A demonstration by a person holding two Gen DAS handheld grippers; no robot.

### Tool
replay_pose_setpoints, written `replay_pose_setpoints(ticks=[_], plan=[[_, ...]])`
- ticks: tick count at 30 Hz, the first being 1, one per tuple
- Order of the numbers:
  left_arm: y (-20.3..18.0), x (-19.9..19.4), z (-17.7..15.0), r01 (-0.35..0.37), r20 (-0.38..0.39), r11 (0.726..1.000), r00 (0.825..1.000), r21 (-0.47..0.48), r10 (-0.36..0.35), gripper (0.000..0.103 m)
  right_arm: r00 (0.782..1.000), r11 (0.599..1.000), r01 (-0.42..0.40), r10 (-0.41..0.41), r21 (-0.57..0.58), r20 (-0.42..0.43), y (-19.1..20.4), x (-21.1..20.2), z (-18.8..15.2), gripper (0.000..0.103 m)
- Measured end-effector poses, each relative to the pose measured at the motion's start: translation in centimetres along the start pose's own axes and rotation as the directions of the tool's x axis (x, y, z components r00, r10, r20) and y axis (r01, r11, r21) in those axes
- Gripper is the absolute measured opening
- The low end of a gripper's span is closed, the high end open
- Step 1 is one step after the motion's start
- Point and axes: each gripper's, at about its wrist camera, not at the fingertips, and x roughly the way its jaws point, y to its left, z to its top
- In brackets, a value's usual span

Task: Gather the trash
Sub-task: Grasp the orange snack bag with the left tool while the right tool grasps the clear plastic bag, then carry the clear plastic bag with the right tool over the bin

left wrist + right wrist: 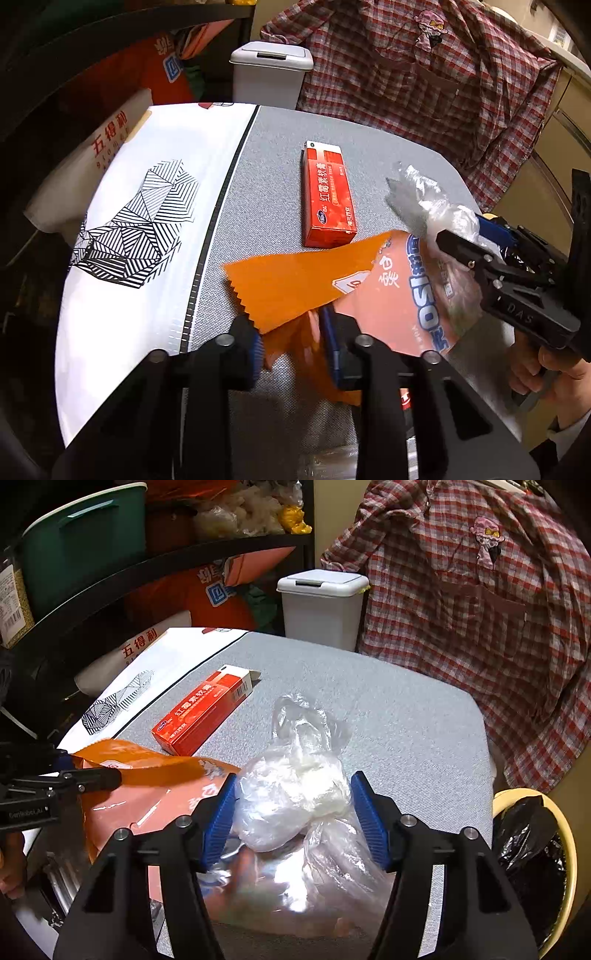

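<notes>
left wrist view: the grey fabric surface [280, 155] is taken as the landmark. an orange snack wrapper [295, 284] with a zigzag-cut edge and blue-and-white lettering is seen lying on its near part, and one corner of it is pinched between the blue pads of the left gripper [291, 347], whose jaws are nearly closed on the thin film. the wrapper's orange flap is lifted and folded over a paler, glossy pink panel. beyond it, toward the middle of the surface, a red and white carton [327, 195] printed with chinese characters is laid flat. at the right edge of the surface a crumpled clear plastic bag [417, 195] is seen, with the right gripper [476, 243] reaching in at it; a hand [543, 369] is visible on that tool's handle.

right wrist view: the clear plastic bag [295, 797] is shown bunched, translucent and shiny, with white wadding inside, resting on the near part of the surface. it is bracketed by the blue pads of the right gripper [293, 816]; whether it is squeezed or merely straddled cannot be told. past the far edge of the surface a white lidded bin [321, 605] is seen, and below its right edge a yellow bin [569, 834] lined with black film.
</notes>
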Motion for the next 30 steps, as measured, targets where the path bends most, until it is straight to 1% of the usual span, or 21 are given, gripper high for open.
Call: replay_pose_setpoints(ticks=[2, 7, 12, 14, 17, 23, 25, 27, 30], plan=[[0.0, -0.4, 0.1, 0.001, 0.003, 1.0, 1.0, 0.004, -0.001, 0.02, 1.0, 1.0, 0.003, -0.002, -0.004, 0.009, -0.1, -0.6, 0.1, 0.058], [0.0, -2.5, 0.2, -0.003, 0.034, 1.0, 0.999, 0.014, 0.003, 0.02, 0.999, 1.0, 0.018, -0.017, -0.008, 0.043, -0.6, -3.2, 0.7, 0.058], [-0.2, -4.7, 0.2, -0.004, 0.068, 1.0, 0.998, 0.021, 0.002, 0.019, 0.995, 0.999, 0.03, -0.028, -0.014, 0.098, -0.6, -7.5, 1.6, 0.058], [-0.4, -5.9, 0.2, -0.005, 0.09, 1.0, 0.996, 0.028, 0.003, 0.019, 0.991, 0.999, 0.033, -0.031, -0.013, 0.127, -0.5, -9.9, 1.6, 0.058], [-0.5, -7.2, 0.5, -0.002, 0.116, 1.0, 0.993, 0.022, 0.0, 0.018, 0.987, 0.999, 0.031, -0.029, -0.011, 0.157, -0.2, -12.8, 1.4, 0.058], [-1.0, -10.0, 0.7, 0.009, 0.167, 1.0, 0.986, -0.016, -0.006, 0.018, 0.976, 0.999, 0.054, -0.052, -0.003, 0.212, -0.1, -18.5, 0.4, 0.058], [-1.3, -10.9, 0.7, 0.011, 0.187, 1.0, 0.982, -0.015, -0.008, 0.018, 0.971, 0.998, 0.055, -0.061, 0.033, 0.232, -0.8, -20.4, -0.3, 0.058], [-1.6, -11.7, 0.5, 0.012, 0.207, 1.0, 0.978, -0.018, -0.008, 0.018, 0.969, 0.997, 0.051, -0.064, 0.061, 0.238, -1.4, -21.5, -1.1, 0.058], [-2.0, -12.6, 0.3, 0.007, 0.228, 1.0, 0.974, -0.025, -0.001, 0.018, 0.964, 0.993, 0.075, -0.095, 0.091, 0.246, -2.3, -23.0, -2.3, 0.058]])
